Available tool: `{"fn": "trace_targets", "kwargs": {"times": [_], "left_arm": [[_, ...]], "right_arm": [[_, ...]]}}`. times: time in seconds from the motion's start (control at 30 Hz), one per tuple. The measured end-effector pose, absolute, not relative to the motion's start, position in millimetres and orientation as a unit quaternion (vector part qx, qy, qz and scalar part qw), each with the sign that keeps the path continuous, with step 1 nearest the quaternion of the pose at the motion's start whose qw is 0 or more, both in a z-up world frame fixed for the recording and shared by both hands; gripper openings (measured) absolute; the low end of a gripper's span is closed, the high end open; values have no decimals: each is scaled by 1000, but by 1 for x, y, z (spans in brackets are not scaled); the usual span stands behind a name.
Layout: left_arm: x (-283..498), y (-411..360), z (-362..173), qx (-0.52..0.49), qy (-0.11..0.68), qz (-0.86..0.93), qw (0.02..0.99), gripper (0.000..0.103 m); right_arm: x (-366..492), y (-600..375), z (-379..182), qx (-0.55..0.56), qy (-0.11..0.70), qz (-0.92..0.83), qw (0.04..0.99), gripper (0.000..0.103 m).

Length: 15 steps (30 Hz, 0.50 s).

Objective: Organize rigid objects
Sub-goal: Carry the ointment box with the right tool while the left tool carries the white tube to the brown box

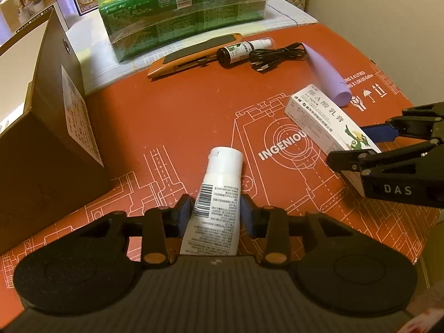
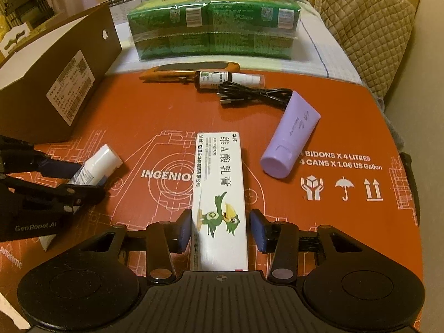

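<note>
A white tube (image 1: 219, 183) with a barcode lies on the red printed carton (image 1: 172, 116), its cap pointing away. My left gripper (image 1: 216, 211) is shut on the tube's lower body, with both blue pads against its sides. The right wrist view shows the same grip, left gripper (image 2: 88, 179) on tube (image 2: 97, 161), from the side. A long white medicine box (image 2: 219, 172) with a green bird on it lies flat between the fingers of my right gripper (image 2: 220, 224). This gripper is open: the left pad sits at the box's edge and a narrow gap shows at the right pad (image 2: 258, 233).
A brown cardboard box (image 2: 63, 91) stands at the left. At the back lie an orange utility knife (image 2: 177, 70), a small spray bottle (image 2: 222, 79) and a coiled black cable (image 2: 249, 94). A purple tube (image 2: 288, 138) lies right. Green wrapped packs (image 2: 213, 25) stand behind.
</note>
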<state>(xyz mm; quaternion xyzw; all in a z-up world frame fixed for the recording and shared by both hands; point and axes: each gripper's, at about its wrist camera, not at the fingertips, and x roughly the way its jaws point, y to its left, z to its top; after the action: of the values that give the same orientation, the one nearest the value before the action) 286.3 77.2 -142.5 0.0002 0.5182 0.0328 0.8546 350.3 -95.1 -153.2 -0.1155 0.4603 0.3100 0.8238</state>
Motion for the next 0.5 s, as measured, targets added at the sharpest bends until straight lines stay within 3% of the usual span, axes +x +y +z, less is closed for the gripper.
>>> {"fn": "trace_targets", "kwargs": {"times": [0.5], "left_arm": [[281,77,-141,5,512,35,858,31]], "right_arm": [[347,-92,-154,-125,453,316,824,35]]}}
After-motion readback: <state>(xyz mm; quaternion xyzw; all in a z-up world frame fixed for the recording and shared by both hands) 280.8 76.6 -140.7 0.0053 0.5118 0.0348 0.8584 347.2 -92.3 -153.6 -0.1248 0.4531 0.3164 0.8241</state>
